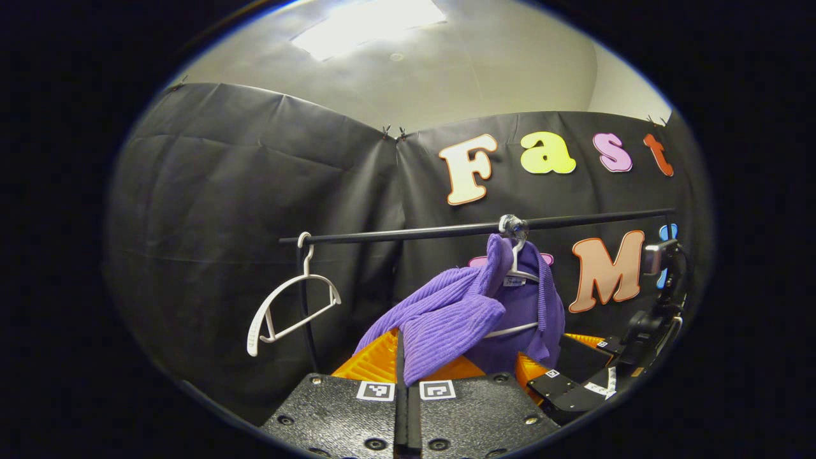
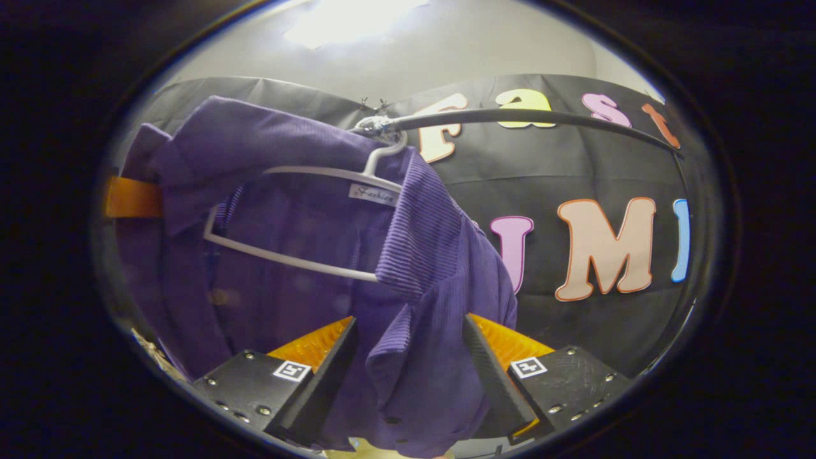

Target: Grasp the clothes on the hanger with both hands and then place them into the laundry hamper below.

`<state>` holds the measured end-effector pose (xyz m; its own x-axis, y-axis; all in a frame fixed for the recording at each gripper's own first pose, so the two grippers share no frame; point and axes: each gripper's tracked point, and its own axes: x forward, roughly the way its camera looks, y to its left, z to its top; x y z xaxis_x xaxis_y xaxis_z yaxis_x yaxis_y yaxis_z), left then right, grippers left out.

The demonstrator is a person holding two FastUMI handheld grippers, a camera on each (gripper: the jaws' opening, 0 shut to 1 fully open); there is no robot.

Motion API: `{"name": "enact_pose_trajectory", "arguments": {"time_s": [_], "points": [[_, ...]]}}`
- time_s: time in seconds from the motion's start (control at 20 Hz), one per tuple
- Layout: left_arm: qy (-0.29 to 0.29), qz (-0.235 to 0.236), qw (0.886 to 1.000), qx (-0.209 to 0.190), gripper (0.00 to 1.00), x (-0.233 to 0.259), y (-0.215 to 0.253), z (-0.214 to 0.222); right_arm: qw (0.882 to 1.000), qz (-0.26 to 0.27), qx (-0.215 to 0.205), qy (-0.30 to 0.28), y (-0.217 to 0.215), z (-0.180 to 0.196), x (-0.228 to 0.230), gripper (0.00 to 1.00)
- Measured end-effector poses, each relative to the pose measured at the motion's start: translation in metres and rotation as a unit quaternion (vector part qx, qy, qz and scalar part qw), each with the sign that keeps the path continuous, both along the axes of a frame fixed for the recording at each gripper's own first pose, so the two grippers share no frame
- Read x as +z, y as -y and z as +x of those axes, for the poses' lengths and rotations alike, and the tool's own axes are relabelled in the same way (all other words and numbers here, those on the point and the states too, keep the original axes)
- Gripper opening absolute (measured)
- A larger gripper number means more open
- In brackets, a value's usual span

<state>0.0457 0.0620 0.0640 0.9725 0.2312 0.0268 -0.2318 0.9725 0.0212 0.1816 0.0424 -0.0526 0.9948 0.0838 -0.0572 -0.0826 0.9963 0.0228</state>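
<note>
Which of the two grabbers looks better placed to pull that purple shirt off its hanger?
Probably the left. The left gripper is shut on the purple shirt, drawing it sideways. The right gripper has fabric between open fingers, not yet pinched.

left hand-held gripper [image 1: 408, 376] clamped shut; right hand-held gripper [image 2: 408, 376] spread open.

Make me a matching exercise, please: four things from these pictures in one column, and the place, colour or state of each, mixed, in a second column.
1. empty white hanger
2. shirt
3. rail
4. right tool

a. runs across in front of the booth wall
b. hangs bare near the rail's end
c. fingers apart, cloth between them
d. ribbed and purple

Pairs: 1-b, 2-d, 3-a, 4-c
</note>
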Motion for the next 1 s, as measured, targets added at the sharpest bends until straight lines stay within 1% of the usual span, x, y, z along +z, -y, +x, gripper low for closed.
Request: {"name": "enact_pose_trajectory", "arguments": {"time_s": [0.05, 0.15, 0.2, 0.3, 0.35, 0.4, 0.45, 0.5, 0.55, 0.65, 0.7, 0.8, 0.85, 1.0], "points": [[0.0, 0.003, 1.0, 0.003, 0.0, 0.001, -0.002, -0.001, 1.0, -0.001, -0.004, -0.003, 0.0, 0.005, -0.004, 0.96], [0.0, 0.007, 1.0, 0.01, 0.0, 0.002, -0.007, -0.003, 1.0, -0.009, -0.016, -0.009, 0.007, 0.014, -0.011, 0.96], [0.001, 0.007, 1.0, 0.015, 0.0, 0.003, -0.01, -0.004, 1.0, -0.012, -0.02, -0.011, 0.01, 0.018, -0.014, 0.98], [0.003, 0.007, 1.0, 0.022, 0.0, 0.005, -0.016, -0.004, 0.999, -0.019, -0.03, -0.015, 0.018, 0.023, -0.019, 0.98], [0.004, 0.005, 1.0, 0.024, 0.0, 0.006, -0.018, -0.004, 0.999, -0.02, -0.029, -0.019, 0.018, 0.026, -0.022, 0.96], [0.004, 0.003, 1.0, 0.025, 0.0, 0.006, -0.019, -0.004, 0.999, -0.022, -0.03, -0.024, 0.02, 0.031, -0.024, 0.98], [0.004, 0.002, 1.0, 0.026, 0.0, 0.006, -0.02, -0.004, 0.999, -0.026, -0.032, -0.028, 0.024, 0.033, -0.027, 0.95], [0.004, 0.003, 1.0, 0.027, 0.0, 0.006, -0.021, -0.004, 0.998, -0.031, -0.037, -0.033, 0.027, 0.035, -0.028, 0.89], [0.005, 0.003, 1.0, 0.028, 0.0, 0.007, -0.023, -0.004, 0.998, -0.033, -0.04, -0.039, 0.03, 0.036, -0.031, 0.73], [0.008, 0.003, 1.0, 0.029, 0.0, 0.008, -0.026, -0.004, 0.997, -0.034, -0.051, -0.054, 0.038, 0.039, -0.037, 0.53], [0.01, 0.002, 0.999, 0.03, 0.02, 0.009, -0.028, -0.003, 0.996, -0.031, -0.053, -0.061, 0.04, 0.039, -0.039, 0.46], [0.013, 0.004, 0.999, 0.036, 0.0, 0.012, -0.036, -0.002, 0.994, -0.03, -0.078, -0.075, 0.054, 0.038, -0.041, 0.12], [0.017, 0.004, 0.999, 0.039, 0.0, 0.014, -0.04, -0.001, 0.993, -0.026, -0.087, -0.078, 0.059, 0.037, -0.04, 0.03], [0.022, -0.006, 0.999, 0.044, 0.0, 0.017, -0.049, 0.003, 0.991, -0.021, -0.11, -0.069, 0.076, 0.038, -0.027, 0.03]]}}
